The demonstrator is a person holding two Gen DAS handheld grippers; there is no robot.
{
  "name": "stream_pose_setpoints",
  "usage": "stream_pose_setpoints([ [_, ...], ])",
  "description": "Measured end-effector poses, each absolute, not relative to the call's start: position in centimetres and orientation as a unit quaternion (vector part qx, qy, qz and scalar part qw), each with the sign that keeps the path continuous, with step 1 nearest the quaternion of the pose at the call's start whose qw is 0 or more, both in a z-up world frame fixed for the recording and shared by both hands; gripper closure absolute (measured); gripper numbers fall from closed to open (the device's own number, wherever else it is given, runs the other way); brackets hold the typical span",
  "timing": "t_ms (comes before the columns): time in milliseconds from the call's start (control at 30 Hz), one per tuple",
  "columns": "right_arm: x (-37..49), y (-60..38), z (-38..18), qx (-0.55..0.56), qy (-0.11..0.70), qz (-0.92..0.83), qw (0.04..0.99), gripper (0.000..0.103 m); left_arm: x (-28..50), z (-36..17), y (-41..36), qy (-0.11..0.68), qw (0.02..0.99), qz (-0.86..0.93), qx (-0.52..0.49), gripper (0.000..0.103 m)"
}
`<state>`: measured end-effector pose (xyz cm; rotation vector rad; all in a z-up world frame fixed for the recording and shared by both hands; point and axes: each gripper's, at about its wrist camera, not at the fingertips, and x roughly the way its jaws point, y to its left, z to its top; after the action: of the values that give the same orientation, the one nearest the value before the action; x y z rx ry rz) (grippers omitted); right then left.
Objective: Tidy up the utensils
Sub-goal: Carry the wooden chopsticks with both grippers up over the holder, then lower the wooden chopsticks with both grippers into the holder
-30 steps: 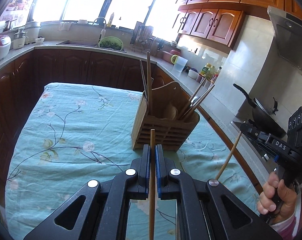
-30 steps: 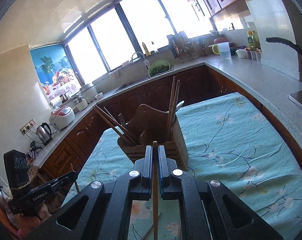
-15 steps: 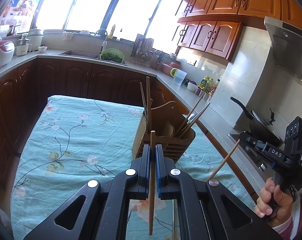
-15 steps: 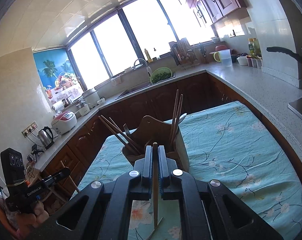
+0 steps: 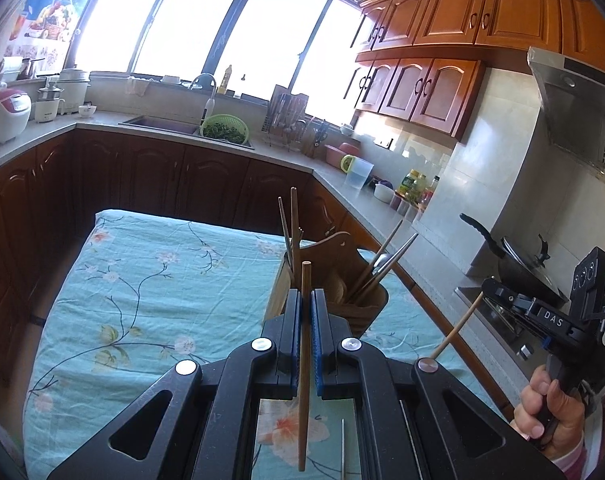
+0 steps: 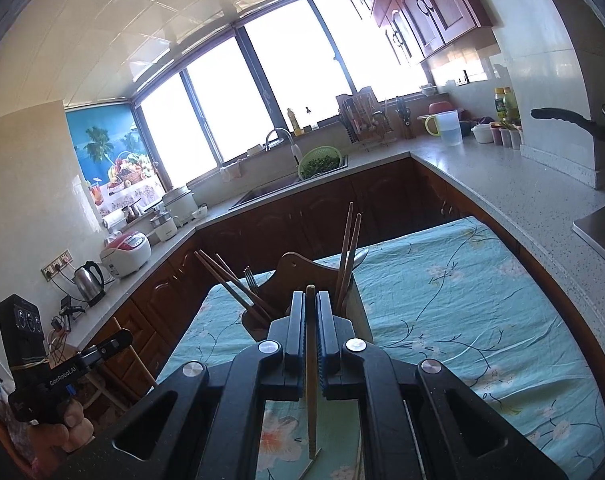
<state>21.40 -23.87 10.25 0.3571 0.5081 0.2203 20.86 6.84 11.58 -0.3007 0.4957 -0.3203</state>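
Two grippers, each clamping one chopstick above a floral surface
Left gripper (image 5: 305, 304) fingers grip a brown wooden chopstick (image 5: 304, 364); right gripper (image 6: 310, 306) fingers grip a second wooden chopstick (image 6: 311, 376); slatted wooden utensil holder (image 6: 354, 312) stands just ahead on the teal floral-clothed surface (image 6: 462, 304)

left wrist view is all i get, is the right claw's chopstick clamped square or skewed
Observer: Square. In the right wrist view the right claw is shut on a chopstick that stands upright between its pads.
Operator: anything in the holder's far slot
Observer: A fork stands beside dark chopsticks in the wooden utensil holder.
Operator: what's beyond my left edge
Observer: A steel kettle on the counter.
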Motion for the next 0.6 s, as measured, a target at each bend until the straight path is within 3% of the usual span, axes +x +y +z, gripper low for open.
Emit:
stream_pose_setpoints([
  [600, 27.6, -25.5, 17.7, 0.164, 0.159, 0.083, 0.970, 0.098, 27.6, 17.1, 4.2, 0.118, 0.973, -0.154, -0.123, 0.100],
])
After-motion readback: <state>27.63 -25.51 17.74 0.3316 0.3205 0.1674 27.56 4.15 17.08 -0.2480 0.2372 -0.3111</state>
